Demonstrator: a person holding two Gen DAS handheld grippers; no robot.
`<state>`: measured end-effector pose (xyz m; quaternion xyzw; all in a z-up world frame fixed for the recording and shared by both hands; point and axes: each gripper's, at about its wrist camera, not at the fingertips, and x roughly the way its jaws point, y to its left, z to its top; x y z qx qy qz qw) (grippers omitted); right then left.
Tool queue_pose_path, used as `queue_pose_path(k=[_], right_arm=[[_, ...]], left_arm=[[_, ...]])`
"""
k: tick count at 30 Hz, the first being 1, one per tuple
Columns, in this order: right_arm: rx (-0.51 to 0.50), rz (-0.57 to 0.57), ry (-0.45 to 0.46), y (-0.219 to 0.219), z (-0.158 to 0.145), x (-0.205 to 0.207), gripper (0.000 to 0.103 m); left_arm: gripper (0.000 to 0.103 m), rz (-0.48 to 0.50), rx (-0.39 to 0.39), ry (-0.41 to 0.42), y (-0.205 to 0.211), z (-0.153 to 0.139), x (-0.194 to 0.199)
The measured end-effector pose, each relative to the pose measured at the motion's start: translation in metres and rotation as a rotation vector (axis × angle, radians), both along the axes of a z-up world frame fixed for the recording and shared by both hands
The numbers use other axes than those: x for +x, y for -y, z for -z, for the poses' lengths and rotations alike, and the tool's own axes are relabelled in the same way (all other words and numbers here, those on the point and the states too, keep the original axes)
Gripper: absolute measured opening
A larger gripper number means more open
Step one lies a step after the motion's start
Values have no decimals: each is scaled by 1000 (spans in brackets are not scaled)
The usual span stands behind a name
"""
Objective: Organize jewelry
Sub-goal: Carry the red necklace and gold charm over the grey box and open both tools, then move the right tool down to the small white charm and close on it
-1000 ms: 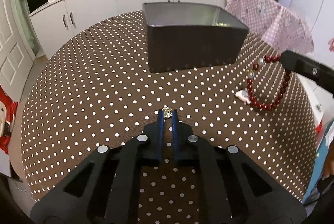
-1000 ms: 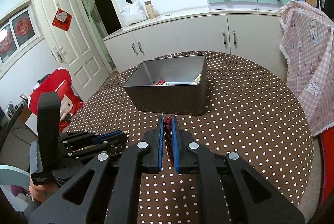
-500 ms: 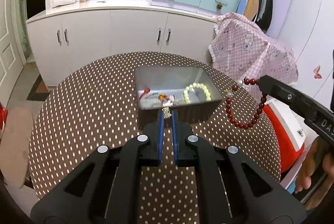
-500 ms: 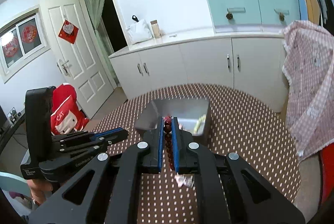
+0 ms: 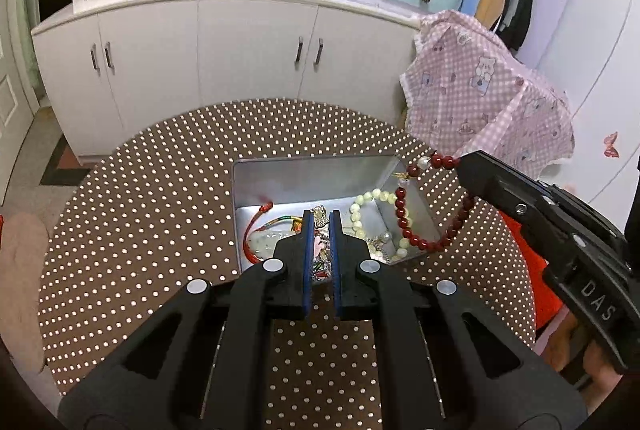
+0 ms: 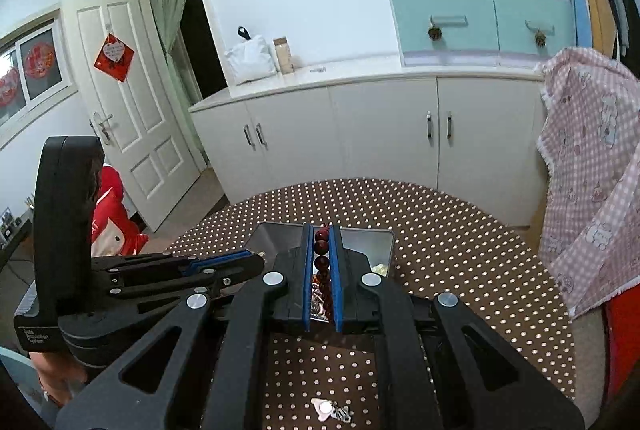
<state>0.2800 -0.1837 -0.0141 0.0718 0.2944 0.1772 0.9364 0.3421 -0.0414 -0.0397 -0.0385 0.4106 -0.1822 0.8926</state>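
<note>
While both hang over the tin (image 5: 256,185), left gripper (image 5: 321,220) jaws pinch a small charm (image 5: 319,210), right gripper (image 6: 321,234) jaws grip red beads (image 5: 404,205).

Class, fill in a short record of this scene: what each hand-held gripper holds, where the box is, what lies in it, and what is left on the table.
Left hand-held gripper: shut on a small silver charm
Right hand-held gripper: shut on a red bead bracelet
Box: grey, open, on the dotted table
In box: pale bead bracelet, red cord
Left on table: small white piece

tin (image 5: 256,185) open on top, jewelry heaped inside, dotted table (image 5: 152,222) bare around
</note>
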Motion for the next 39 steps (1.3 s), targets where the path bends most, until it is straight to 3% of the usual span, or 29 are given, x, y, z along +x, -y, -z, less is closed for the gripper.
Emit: queue_pose_path(k=[9,20,21,22,23,24,25,34,39], right_arm=[[25,13,-58,2,20,5,6],[75,22,-55,16,10,-15,12],[81,23,-56,19,10,-17,14],[85,22,-58,21,10,-20,16],[84,23,-60,23,10,-22,17],[84,28,-61,25,11,-25,17],[86,30,-64,27,12,-28,17],[53,28,-104,31,30,-47,17],[45,-6,-155,20,46,-54,19]], left_arm=[[8,-7,-31,-59,1,18,13],[9,-30,-62,-52,-11,11,1],[11,-35,-63,-53,-12,11,0],[23,-45,-60,-50,-13,10,-2],[49,-53,-60,-46,-15,10,-4],[65,-66,-72,-35,-18,9,-7],[70,-72,-92,-16,-21,7,-11],[70,-82,-58,33,-25,-8,-38],[70,-125,18,79,-33,-4,-57]])
